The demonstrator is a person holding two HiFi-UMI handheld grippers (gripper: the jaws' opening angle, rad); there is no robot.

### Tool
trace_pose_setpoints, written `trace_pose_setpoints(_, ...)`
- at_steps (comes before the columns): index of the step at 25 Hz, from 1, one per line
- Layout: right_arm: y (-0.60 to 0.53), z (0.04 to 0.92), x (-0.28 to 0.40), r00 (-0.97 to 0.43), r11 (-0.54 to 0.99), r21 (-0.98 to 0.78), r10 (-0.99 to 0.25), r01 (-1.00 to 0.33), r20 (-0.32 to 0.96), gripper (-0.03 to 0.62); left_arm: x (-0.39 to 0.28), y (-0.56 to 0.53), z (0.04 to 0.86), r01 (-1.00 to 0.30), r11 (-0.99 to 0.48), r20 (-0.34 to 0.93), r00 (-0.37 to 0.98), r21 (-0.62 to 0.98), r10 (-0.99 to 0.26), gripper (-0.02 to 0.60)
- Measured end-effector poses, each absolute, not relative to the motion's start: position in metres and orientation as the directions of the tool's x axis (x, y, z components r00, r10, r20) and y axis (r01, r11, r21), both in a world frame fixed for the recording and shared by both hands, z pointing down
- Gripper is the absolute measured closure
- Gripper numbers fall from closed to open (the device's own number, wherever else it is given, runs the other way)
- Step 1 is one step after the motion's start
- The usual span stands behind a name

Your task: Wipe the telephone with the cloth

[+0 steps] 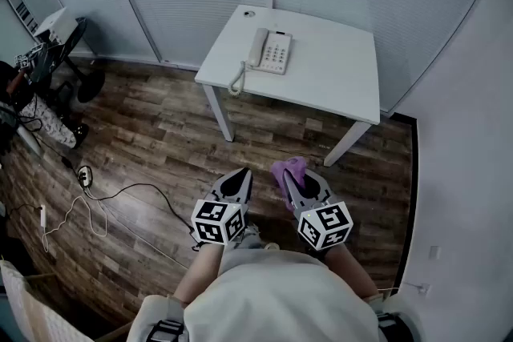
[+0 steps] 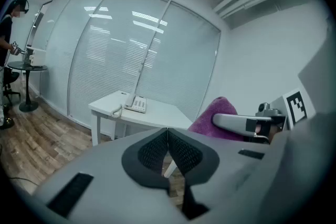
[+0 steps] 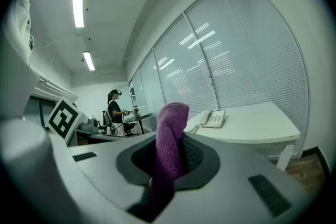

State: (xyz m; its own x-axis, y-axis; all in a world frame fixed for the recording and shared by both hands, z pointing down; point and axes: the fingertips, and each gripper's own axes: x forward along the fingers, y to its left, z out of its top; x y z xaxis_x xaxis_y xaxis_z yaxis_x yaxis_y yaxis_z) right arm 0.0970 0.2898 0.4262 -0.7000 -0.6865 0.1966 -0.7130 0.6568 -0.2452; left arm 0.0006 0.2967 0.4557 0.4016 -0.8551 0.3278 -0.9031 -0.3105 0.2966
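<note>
The right gripper (image 3: 171, 161) has its 2 jaws closed on a purple knitted cloth (image 3: 170, 126), which stands up out of the grip as a folded hump and also hangs below the pads. The left gripper (image 2: 168, 140) is pressed fully together with nothing between its pads. Both are held low in front of the person, side by side, pointing slightly down toward a small white rectangular table (image 1: 341, 96) that stands well apart across a brown plank floor (image 1: 152, 132). On the table's far-left part sits the white push-button desk telephone (image 1: 272, 54), with its handset (image 1: 257, 46) on the cradle at the left, the keypad at the right, and a coiled white cord (image 1: 237, 80) trailing to the near edge. No wiping has begun, so the step in hand looks to be the approach. To do it well, I would close in square to the table's near edge and lead with the cloth's free hump rather than the hard jaw tips, with a firm grip so the fabric cannot slip out. The empty left gripper could steady the phone body from the side — otherwise a stroke may shove it, unseat the handset or snag the cord.
</note>
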Motion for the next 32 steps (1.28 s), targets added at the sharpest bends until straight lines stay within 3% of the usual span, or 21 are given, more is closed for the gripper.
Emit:
trace_pose_setpoints(16,0.34,0.429,0.109,-0.692,0.647,-0.252,-0.696,-0.72,0.19,0.534,0.01,0.342,0.454,-0.889,-0.319,0.303,0.419,0.329,-0.856,0.56)
trace_pose_setpoints(32,0.31,0.433,0.094,-0.67,0.612,-0.289,-0.717,-0.736,0.191,0.534,-0.009,0.316,0.463,-0.876,-0.324,0.316,0.439,0.356,-0.841,0.56)
